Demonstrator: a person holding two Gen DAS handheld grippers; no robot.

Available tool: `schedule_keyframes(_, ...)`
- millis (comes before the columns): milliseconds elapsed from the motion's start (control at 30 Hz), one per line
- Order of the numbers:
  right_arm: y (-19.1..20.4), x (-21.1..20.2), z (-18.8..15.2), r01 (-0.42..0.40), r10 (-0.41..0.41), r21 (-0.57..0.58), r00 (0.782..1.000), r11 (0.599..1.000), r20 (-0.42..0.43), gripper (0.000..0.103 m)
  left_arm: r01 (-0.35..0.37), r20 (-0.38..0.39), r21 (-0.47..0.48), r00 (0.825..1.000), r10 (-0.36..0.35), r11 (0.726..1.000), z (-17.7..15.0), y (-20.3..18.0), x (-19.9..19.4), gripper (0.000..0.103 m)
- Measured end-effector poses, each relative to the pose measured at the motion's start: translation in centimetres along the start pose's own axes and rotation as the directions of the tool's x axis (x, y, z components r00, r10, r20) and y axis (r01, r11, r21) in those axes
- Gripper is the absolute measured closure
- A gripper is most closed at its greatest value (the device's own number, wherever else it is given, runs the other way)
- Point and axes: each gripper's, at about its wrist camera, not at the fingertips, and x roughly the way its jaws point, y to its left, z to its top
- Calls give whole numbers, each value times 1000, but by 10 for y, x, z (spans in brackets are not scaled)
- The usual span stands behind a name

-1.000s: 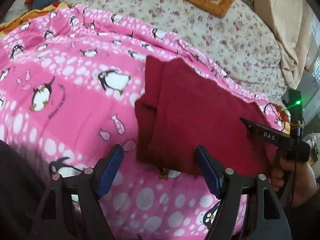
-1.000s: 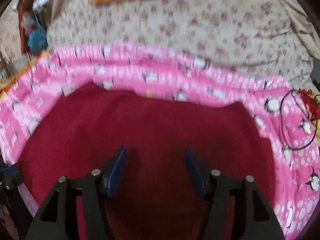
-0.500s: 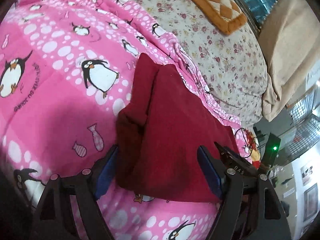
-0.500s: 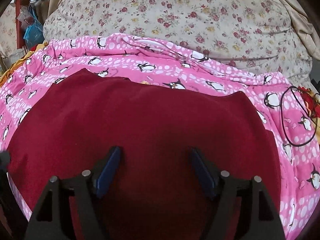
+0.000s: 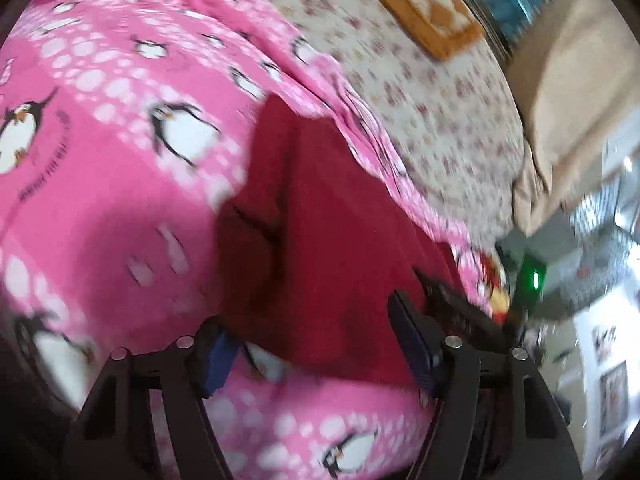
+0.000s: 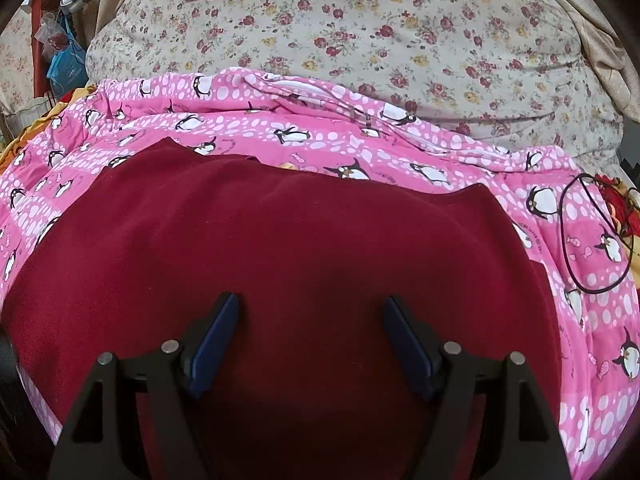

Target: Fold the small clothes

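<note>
A dark red garment (image 5: 320, 240) lies folded on a pink penguin blanket (image 5: 100, 160). In the left wrist view, which is blurred, my left gripper (image 5: 316, 344) is open at the garment's near left edge, its jaws astride that edge. In the right wrist view the garment (image 6: 280, 248) fills the middle, and my right gripper (image 6: 310, 340) is open just above its near part, holding nothing. The right gripper's dark tip (image 5: 448, 300) shows beside the left gripper's right finger.
A floral quilt (image 6: 400, 40) lies behind the pink blanket (image 6: 320, 128), with an orange checked cushion (image 5: 420, 8) on it. A black cord loop (image 6: 592, 240) lies on the blanket at the right. Beige cloth (image 5: 580, 92) hangs at the far right.
My left gripper has moved in to the garment's left edge and turned right, now blurred. My right gripper has drawn back slightly over the garment. Both stay open.
</note>
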Motion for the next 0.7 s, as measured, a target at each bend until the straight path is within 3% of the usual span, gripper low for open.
schedule_keyframes(133,0,0,0,1,-1,0,1000,1000,0,24,-9,12,-17,1000,9,1000,5,6,1,51)
schedule_keyframes(200,0,0,0,1,-1,-1,1000,1000,1,24,-27,18,-11,999,27,1000,5,5,3,57)
schedule_keyframes(267,0,0,0,-1,1,0,1000,1000,0,24,-51,12,-4,999,51,999,5,5,5,75)
schedule_keyframes(367,0,0,0,-1,1,1,1000,1000,1,24,-77,0,3,997,77,997,5,7,7,87)
schedule_keyframes(533,-3,2,0,-4,4,17,1000,1000,-6,20,-69,-16,14,997,69,998,1,5,8,87)
schedule_keyframes(700,-3,1,0,1,-1,14,1000,1000,3,20,-105,-24,47,994,107,993,0,-6,12,72)
